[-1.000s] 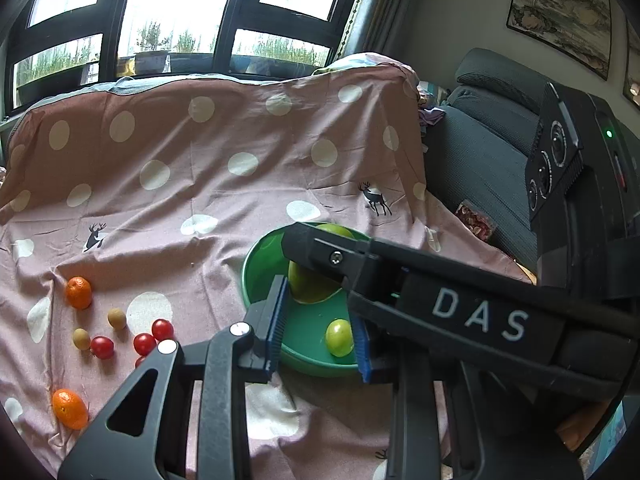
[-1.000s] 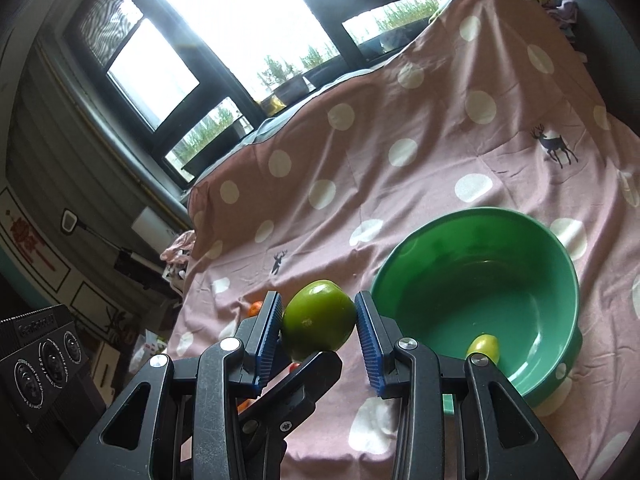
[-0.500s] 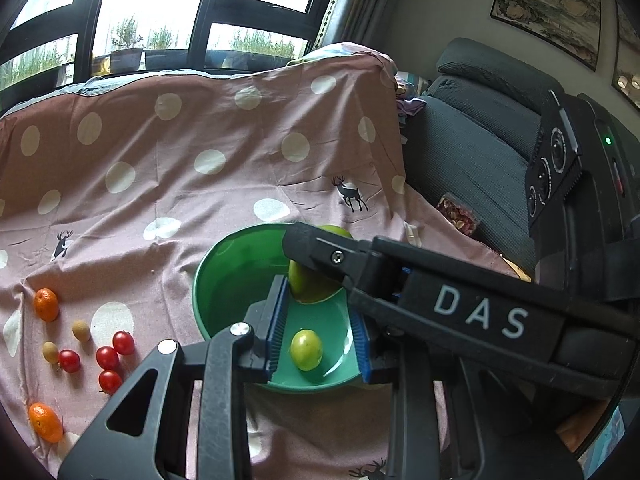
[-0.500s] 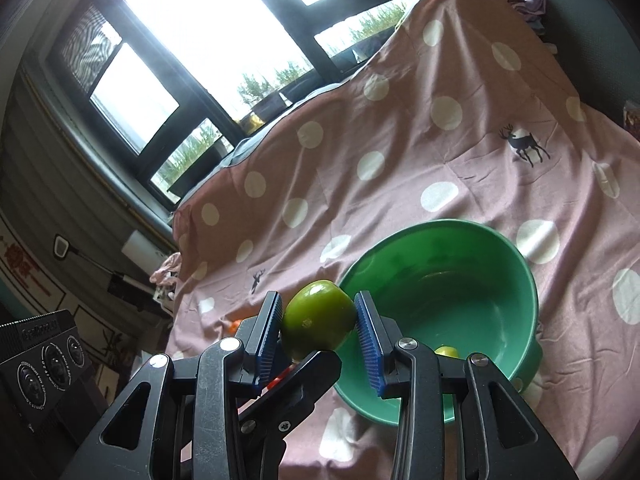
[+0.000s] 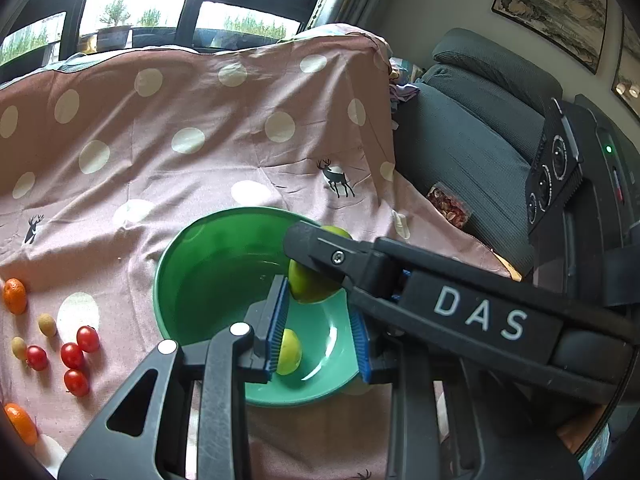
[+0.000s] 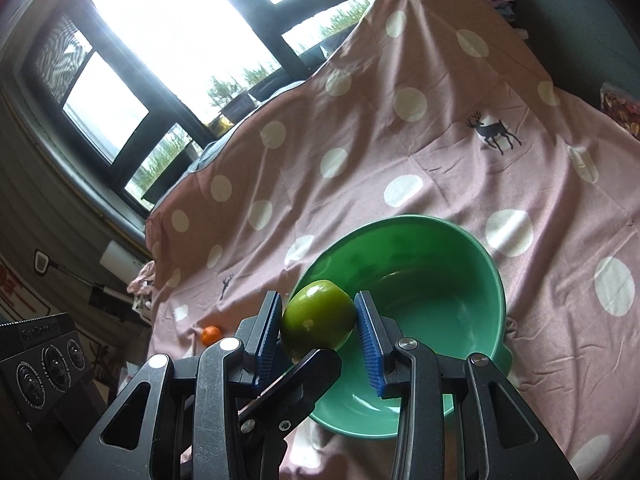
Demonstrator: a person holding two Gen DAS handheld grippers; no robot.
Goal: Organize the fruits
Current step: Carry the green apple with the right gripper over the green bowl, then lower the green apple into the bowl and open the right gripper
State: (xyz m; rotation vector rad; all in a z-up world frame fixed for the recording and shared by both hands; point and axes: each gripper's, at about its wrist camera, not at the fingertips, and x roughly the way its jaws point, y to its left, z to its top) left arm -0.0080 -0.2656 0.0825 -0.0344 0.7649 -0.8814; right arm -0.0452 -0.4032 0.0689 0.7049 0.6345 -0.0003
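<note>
— Where do we have the green apple [image 6: 318,315]?

— Pinched between our right gripper's [image 6: 316,334] blue fingers [image 6: 267,330], held over the near rim of the green bowl [image 6: 486,276].

— And our left gripper [image 5: 318,330]?

— Its fingers sit nearly together, holding nothing, above a small green fruit [image 5: 289,351] inside the bowl. Cherry tomatoes [image 5: 74,354] and tangerines [image 5: 15,295] lie on the dotted cloth [image 5: 200,120].

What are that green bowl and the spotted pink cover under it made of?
The green bowl looks like plastic or melamine: smooth, glossy, evenly coloured, with soft window glare inside; glazed ceramic is possible. The pink cover is thin woven cloth, probably cotton: matte, creased and draping over whatever lies beneath.
</note>
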